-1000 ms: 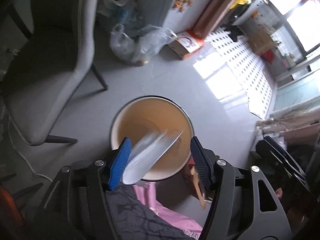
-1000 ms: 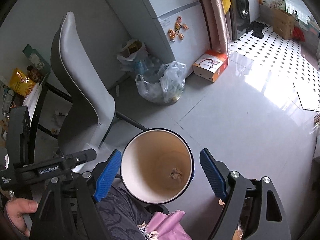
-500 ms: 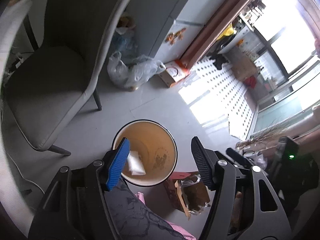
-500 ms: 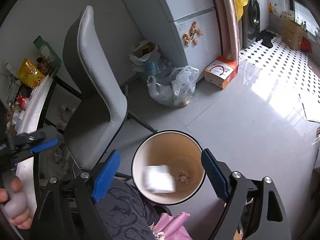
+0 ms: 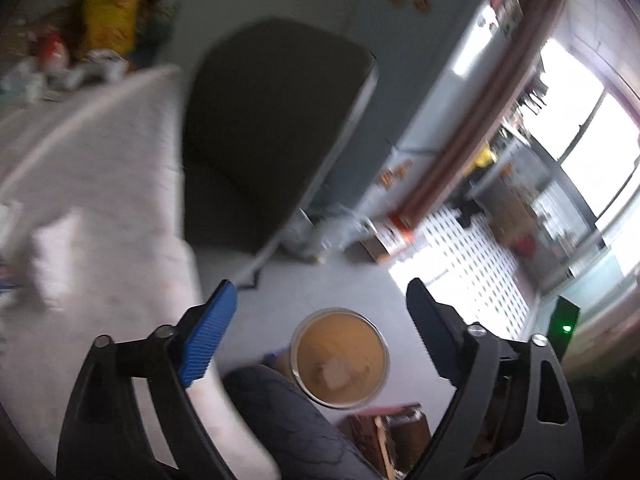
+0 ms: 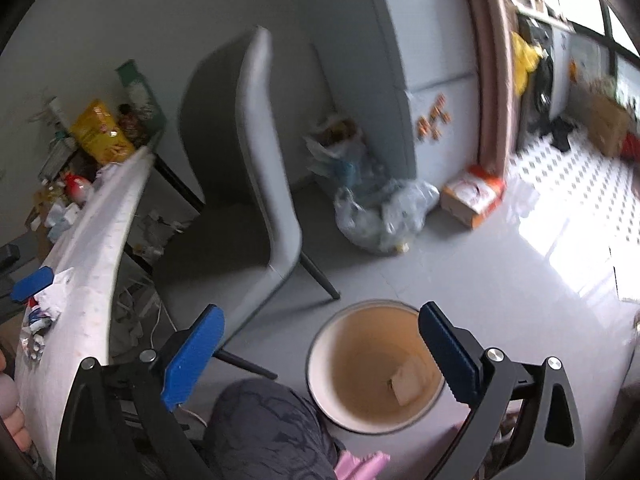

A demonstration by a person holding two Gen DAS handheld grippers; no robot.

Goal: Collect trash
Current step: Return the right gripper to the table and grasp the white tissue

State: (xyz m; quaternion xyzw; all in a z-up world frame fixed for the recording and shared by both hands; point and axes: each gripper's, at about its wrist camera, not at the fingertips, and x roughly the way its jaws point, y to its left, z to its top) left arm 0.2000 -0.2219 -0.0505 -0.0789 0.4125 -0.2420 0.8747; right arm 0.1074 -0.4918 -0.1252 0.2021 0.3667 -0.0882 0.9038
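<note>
Left gripper [image 5: 320,328] and right gripper [image 6: 320,354] angle downward, empty jaws opening.

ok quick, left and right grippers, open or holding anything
left gripper: fingers opening, nothing between them
right gripper: fingers opening, nothing between them

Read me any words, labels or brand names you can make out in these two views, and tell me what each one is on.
None can be read; both views are motion-blurred.
Yellow snack bag on the table: print too blurred.
Orange and white box on the floor: markings blurred.
Fridge magnets: shapes only, no legible text.
Crumpled wrapper on the table edge: red and blue print, unreadable.
Trash bin: no label visible.
</note>
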